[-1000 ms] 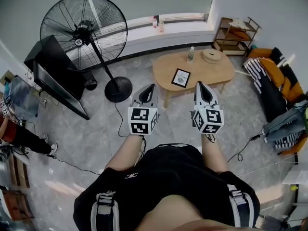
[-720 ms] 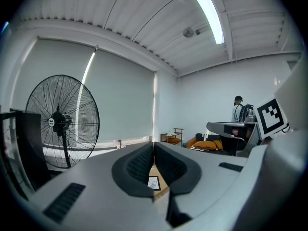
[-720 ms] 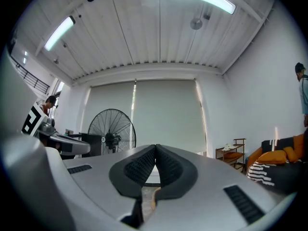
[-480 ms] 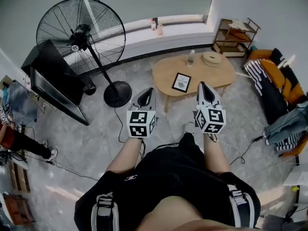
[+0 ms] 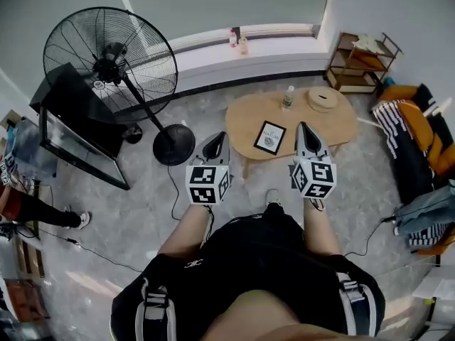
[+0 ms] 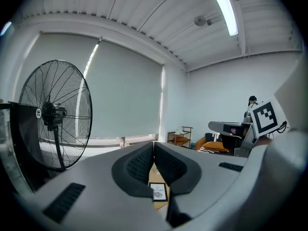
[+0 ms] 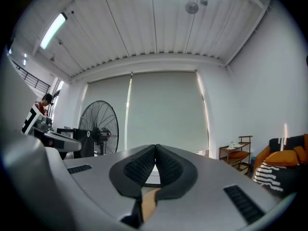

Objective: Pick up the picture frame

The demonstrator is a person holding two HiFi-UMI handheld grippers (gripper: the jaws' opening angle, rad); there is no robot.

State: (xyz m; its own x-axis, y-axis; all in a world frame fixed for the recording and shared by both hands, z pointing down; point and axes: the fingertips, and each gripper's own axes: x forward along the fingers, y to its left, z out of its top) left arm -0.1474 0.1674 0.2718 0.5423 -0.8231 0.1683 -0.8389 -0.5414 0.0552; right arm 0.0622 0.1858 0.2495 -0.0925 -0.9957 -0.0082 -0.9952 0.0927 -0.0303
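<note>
A black picture frame (image 5: pixel 269 136) with a white print lies flat on the low oval wooden table (image 5: pixel 334 126), near its front left edge. In the left gripper view the picture frame (image 6: pixel 158 191) shows small, low between the jaws. My left gripper (image 5: pixel 217 138) is shut and empty, held in the air to the left of the table's front edge. My right gripper (image 5: pixel 304 131) is shut and empty too, just right of the frame over the table's front edge. Both point level toward the table.
A clear bottle (image 5: pixel 287 97) and a round woven lid (image 5: pixel 323 98) stand at the table's back. A big black pedestal fan (image 5: pixel 110 59) rises at the left with its base (image 5: pixel 173 135) near the table. A wooden shelf (image 5: pixel 362 62) and a sofa (image 5: pixel 419 141) line the right.
Both grippers and I have moved forward toward the table; the table and frame now lie closer beneath the gripper tips. Both grippers stayed shut.
</note>
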